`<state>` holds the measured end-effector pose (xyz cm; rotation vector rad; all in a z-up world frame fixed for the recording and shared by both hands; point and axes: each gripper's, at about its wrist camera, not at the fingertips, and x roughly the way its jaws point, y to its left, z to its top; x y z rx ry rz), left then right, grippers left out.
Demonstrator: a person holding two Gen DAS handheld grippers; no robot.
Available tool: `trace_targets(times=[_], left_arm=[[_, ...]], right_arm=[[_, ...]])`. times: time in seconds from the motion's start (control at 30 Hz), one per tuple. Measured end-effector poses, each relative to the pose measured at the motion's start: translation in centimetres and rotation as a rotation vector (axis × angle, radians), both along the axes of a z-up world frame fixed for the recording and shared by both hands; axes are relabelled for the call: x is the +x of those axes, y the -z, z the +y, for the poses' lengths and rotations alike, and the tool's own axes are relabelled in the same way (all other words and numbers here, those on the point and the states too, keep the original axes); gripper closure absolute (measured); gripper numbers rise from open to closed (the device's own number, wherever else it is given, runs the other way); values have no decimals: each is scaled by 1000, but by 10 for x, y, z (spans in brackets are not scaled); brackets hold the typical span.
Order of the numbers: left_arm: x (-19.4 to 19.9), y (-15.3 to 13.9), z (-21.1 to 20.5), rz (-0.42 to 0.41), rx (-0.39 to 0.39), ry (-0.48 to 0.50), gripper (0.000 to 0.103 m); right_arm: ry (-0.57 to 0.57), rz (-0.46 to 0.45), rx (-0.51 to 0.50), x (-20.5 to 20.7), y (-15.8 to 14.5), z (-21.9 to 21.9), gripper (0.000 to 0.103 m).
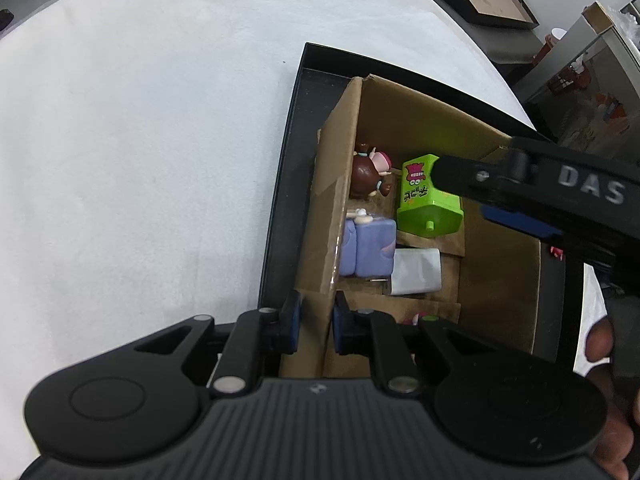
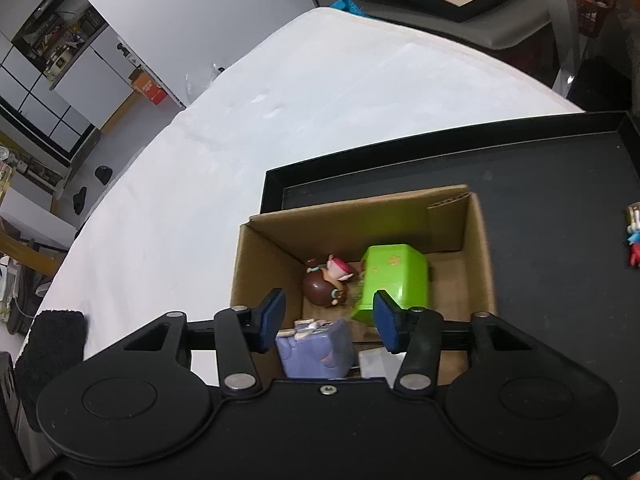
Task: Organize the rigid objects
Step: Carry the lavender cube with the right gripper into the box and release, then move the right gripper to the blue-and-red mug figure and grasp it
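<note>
Dropping toys into the cardboard box (image 2: 478, 248) looks to be our step in hand. The green toy block (image 2: 394, 282) lies tilted on the box floor, just beside the brown-haired figurine (image 2: 326, 284) at its nine o'clock; the purple block (image 2: 316, 350) and a white piece (image 1: 416, 272) lie nearer us.

Our right gripper (image 2: 330, 320) hovers over the box mouth with its fingers apart and nothing between the pads; the green toy block looks blurred, so we judge it just let go. Our left gripper (image 1: 314, 326) has its fingers closed on the near cardboard wall, steadying the box.

To do this well, we would keep that wall pinned, lift the right gripper straight up past the rim before swinging, and avoid brushing the flap at twelve o'clock.

The box stands in a black tray (image 2: 560, 200), whose floor offers open room towards three o'clock, where a small red and white figure (image 2: 634, 236) lies apart. Beyond the tray rim at nine o'clock the white worktop (image 2: 280, 120) is wide and bare.
</note>
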<state>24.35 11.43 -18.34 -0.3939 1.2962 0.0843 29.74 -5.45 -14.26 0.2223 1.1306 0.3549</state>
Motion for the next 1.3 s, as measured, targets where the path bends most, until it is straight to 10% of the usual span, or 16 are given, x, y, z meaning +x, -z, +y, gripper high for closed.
trace_targets(times=[0.93, 1.3], left_arm=[[-5, -50, -36, -28, 249, -12, 86], [-3, -56, -53, 1, 315, -35, 30]], right_arm=[[115, -114, -31, -14, -16, -97, 28], [156, -137, -64, -12, -2, -138, 16]])
